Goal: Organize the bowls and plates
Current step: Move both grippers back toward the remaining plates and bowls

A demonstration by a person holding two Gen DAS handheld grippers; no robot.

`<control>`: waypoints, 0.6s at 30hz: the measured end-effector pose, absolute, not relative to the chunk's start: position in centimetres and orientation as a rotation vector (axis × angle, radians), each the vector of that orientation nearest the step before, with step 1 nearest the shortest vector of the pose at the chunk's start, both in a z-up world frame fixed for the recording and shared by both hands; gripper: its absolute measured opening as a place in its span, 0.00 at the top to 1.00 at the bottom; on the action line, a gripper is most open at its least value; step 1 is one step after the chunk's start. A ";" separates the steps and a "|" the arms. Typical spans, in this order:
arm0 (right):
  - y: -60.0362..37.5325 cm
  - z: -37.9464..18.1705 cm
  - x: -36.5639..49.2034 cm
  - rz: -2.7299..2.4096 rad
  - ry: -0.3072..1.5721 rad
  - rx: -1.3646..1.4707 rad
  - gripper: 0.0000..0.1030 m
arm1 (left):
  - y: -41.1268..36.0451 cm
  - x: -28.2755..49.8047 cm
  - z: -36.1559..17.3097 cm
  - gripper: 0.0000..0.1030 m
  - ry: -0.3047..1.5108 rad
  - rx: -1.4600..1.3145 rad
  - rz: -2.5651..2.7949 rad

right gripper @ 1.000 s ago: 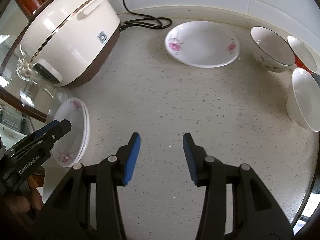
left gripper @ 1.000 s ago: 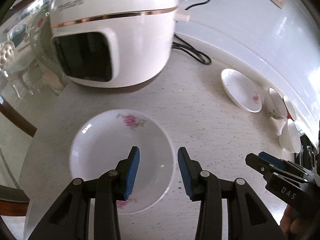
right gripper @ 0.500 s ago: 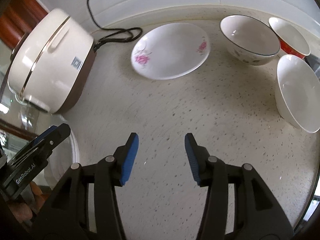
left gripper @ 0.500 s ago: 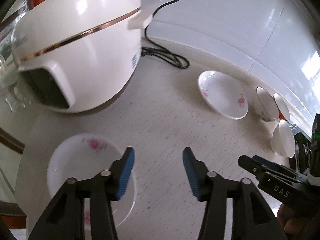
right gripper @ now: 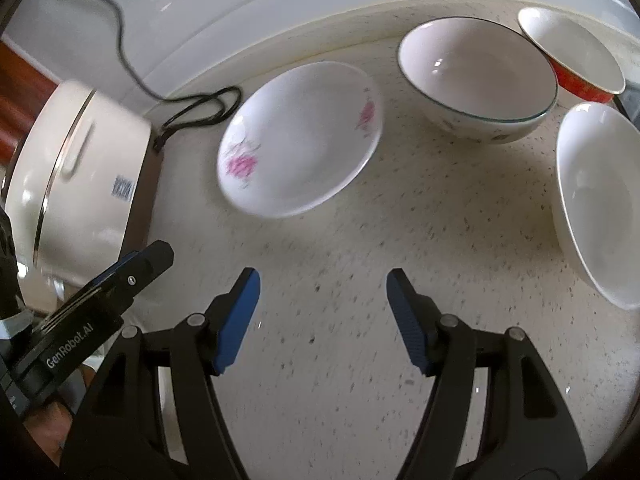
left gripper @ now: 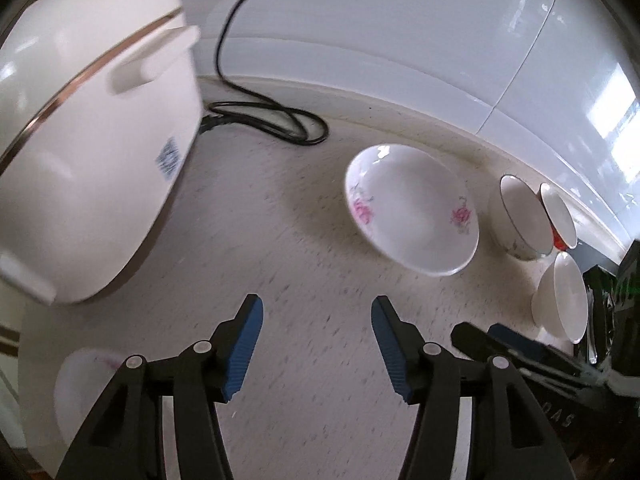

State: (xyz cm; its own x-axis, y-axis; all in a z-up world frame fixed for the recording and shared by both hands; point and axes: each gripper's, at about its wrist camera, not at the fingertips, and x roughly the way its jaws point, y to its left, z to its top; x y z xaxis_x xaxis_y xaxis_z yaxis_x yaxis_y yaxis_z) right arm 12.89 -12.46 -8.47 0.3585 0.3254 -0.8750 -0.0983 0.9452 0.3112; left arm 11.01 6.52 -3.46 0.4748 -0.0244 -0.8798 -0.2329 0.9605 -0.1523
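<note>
Each wrist camera sits behind its own fingers, looking forward and down at the speckled counter [left gripper: 320,280] from close range. The left view faces the flowered plate [left gripper: 412,210] at 1 o'clock; the right view shows it [right gripper: 300,140] at 12 o'clock. Both share the rice cooker [left gripper: 88,140] and bowls.

Countertop [right gripper: 360,280]: speckled stone-look, matt. Flowered plate [right gripper: 300,140] and bowls, center to right of frame: glossy glazed ceramic; green-rimmed bowl [right gripper: 476,76], red-outside bowl [right gripper: 576,56], plain white bowl [right gripper: 600,200]. Rice cooker [left gripper: 80,152], left: glossy cream plastic, metallic band. Wall tiles [left gripper: 400,20]: glossy white. Gripper pads [right gripper: 236,320]: ribbed blue rubber on matt black plastic.
</note>
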 end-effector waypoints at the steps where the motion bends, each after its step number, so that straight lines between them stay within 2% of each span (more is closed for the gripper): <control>1: -12.7 -8.6 13.4 0.260 1.176 0.235 0.33 | 6.5 11.7 -3.6 0.44 1.072 -0.272 0.118; 18: -12.8 -9.4 18.7 0.160 1.128 0.301 0.33 | 6.5 19.3 -6.2 0.45 1.131 -0.312 0.051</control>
State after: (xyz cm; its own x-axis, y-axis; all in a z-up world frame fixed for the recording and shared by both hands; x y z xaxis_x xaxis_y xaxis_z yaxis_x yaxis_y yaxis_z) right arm 18.69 -12.81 -9.45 0.4225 0.2767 -0.8631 0.0252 0.9483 0.3164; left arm 19.27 6.46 -6.23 0.4297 -0.1169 -0.8954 -0.1971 0.9555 -0.2193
